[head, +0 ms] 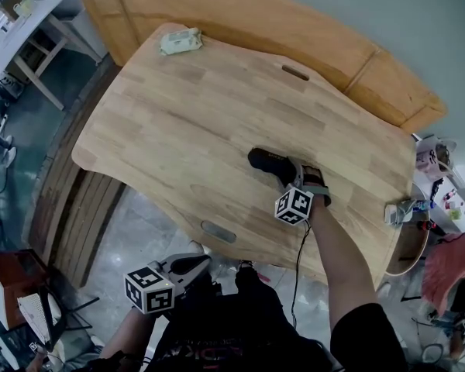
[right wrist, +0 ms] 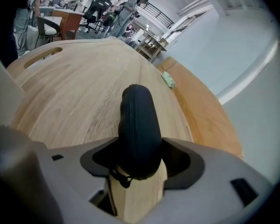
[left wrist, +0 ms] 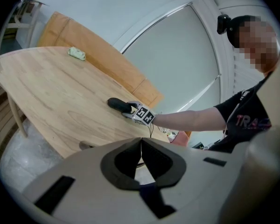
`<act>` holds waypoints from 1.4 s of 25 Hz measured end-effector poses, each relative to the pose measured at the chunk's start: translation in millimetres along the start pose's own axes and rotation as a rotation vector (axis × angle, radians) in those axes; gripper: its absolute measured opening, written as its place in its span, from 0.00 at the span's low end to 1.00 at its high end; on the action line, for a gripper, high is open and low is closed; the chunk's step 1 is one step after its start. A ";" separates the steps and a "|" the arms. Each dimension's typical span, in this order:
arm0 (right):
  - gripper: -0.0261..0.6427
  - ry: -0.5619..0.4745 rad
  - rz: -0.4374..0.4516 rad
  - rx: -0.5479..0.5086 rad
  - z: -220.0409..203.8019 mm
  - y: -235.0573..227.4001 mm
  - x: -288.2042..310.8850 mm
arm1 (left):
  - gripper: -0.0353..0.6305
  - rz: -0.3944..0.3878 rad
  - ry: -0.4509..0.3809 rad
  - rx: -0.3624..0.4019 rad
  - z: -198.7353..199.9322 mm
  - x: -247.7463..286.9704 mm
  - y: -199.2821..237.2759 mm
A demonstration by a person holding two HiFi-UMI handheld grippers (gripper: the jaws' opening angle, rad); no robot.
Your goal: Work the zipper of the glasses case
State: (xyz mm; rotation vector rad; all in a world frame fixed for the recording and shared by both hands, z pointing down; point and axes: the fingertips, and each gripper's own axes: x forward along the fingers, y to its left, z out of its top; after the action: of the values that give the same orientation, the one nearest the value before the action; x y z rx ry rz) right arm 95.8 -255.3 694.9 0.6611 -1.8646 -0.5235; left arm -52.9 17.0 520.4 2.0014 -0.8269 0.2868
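A black zippered glasses case [head: 265, 161] lies on the wooden table [head: 178, 122] toward its near right side. My right gripper [head: 293, 173] reaches in from the near edge. Its jaws flank the case's [right wrist: 136, 125] near end and press both sides, so my right gripper [right wrist: 140, 143] is shut on it. A small black zipper pull [right wrist: 120, 179] hangs under that end. My left gripper [head: 200, 263] is off the table, below its near edge, and its jaws [left wrist: 141, 143] are shut with nothing in them. From there the case [left wrist: 116, 104] is seen far ahead.
A small pale green object [head: 180, 42] lies at the table's far end. An oval slot [head: 295, 72] is cut near the far edge, another [head: 218, 232] near me. A wooden board [head: 240, 14] lies beyond the table. Clutter [head: 438, 161] stands at the right.
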 end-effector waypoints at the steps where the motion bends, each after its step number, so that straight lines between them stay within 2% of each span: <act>1: 0.47 0.002 0.002 -0.006 -0.3 2.1 -0.6 | 0.07 0.000 0.002 -0.001 -1.0 -0.2 -0.1; 11: 0.49 0.001 -0.010 -0.025 4.8 15.1 -20.5 | 0.07 -0.035 0.006 0.029 -4.1 -3.9 -0.7; 14: 0.49 -0.013 -0.024 0.031 8.1 19.4 -35.1 | 0.07 -0.054 0.004 0.046 -1.6 -4.7 -0.9; 16: 0.47 -0.036 -0.027 0.167 11.2 19.5 -52.1 | 0.07 -0.072 0.004 0.061 0.3 -4.5 -2.9; 17: 0.39 -0.049 -0.027 0.265 12.7 18.1 -62.7 | 0.07 -0.081 0.004 0.069 1.1 -4.3 -4.1; 19: 0.06 -0.083 -0.021 0.491 16.2 13.7 -85.6 | 0.07 -0.102 0.008 0.088 2.9 -3.4 -6.4; 22: 0.06 -0.162 0.027 0.838 22.8 9.9 -116.4 | 0.07 -0.136 0.016 0.121 7.8 0.0 -10.8; 25: 0.06 -0.321 0.159 1.212 45.0 8.5 -153.6 | 0.07 -0.174 0.020 0.153 13.1 4.3 -18.3; 27: 0.06 -0.447 0.248 1.390 68.2 6.0 -186.1 | 0.07 -0.196 0.020 0.176 17.6 6.1 -23.1; 29: 0.06 -0.545 0.293 1.449 92.2 4.2 -220.6 | 0.07 -0.218 0.019 0.199 24.0 6.9 -28.1; 35: 0.06 -0.659 0.337 1.411 150.0 25.6 -294.9 | 0.07 -0.290 0.003 0.237 45.3 4.0 -44.2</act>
State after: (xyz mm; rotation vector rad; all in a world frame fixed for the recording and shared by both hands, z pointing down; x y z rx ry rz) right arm 41.3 -34.5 453.2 1.0751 -2.7711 1.0644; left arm -26.5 -6.8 467.9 2.3086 -0.5085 0.2285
